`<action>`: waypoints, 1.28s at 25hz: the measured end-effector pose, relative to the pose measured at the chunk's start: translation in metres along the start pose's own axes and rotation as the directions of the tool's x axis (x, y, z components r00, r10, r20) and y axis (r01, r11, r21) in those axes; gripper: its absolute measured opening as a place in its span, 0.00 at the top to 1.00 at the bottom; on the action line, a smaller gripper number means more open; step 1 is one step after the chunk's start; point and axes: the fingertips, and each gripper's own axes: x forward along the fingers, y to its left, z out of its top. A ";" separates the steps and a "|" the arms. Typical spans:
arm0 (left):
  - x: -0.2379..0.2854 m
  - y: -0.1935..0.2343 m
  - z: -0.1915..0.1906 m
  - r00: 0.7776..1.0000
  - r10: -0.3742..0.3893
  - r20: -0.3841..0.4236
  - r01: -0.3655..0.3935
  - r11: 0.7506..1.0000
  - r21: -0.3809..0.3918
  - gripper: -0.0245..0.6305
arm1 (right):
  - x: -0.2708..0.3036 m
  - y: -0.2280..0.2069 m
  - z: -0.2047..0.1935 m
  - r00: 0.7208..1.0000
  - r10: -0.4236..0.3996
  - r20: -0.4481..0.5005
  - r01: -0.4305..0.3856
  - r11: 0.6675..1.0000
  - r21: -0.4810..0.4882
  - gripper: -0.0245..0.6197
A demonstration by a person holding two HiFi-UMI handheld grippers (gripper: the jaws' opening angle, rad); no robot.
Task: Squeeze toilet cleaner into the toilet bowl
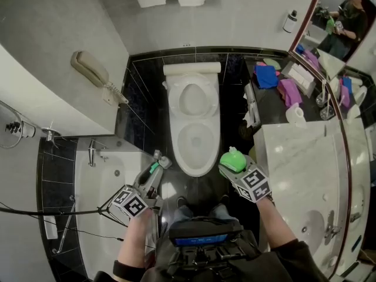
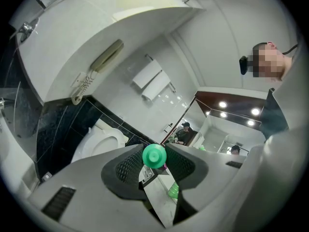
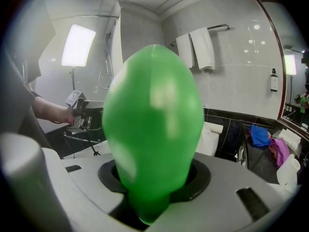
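Right gripper view, bottle half-masks toilet, probably gripped

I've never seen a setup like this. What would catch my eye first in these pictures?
The bright green bottle jumps out first: it fills the right gripper view, clamped in the right claw near the bowl's front right. Next is the white toilet, lid up, in the middle of the black floor in the head view. At its front left, the left claw pinches a small green cap.
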 end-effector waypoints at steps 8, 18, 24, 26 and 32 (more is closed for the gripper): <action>0.000 -0.002 0.002 1.000 -0.014 0.014 0.014 1.000 -0.001 0.73 | 0.005 0.002 -0.009 0.999 0.032 0.006 -0.032 0.999 -0.011 0.68; -0.004 -0.003 -0.008 1.000 -0.026 -0.013 0.027 0.999 0.021 0.73 | 0.017 0.026 -0.006 0.986 0.166 0.005 -0.166 0.984 0.067 0.67; -0.007 0.005 -0.006 1.000 -0.021 -0.022 0.021 1.000 0.018 0.73 | 0.034 0.034 -0.010 0.981 0.190 -0.028 -0.187 0.979 0.085 0.68; -0.008 0.012 -0.005 0.999 -0.023 -0.027 0.024 0.999 0.021 0.73 | 0.043 0.034 -0.013 0.980 0.198 -0.026 -0.194 0.975 0.111 0.68; 0.000 0.033 -0.005 0.997 -0.053 -0.062 0.056 0.997 0.046 0.73 | 0.077 0.038 -0.023 0.967 0.255 0.007 -0.249 0.937 0.246 0.68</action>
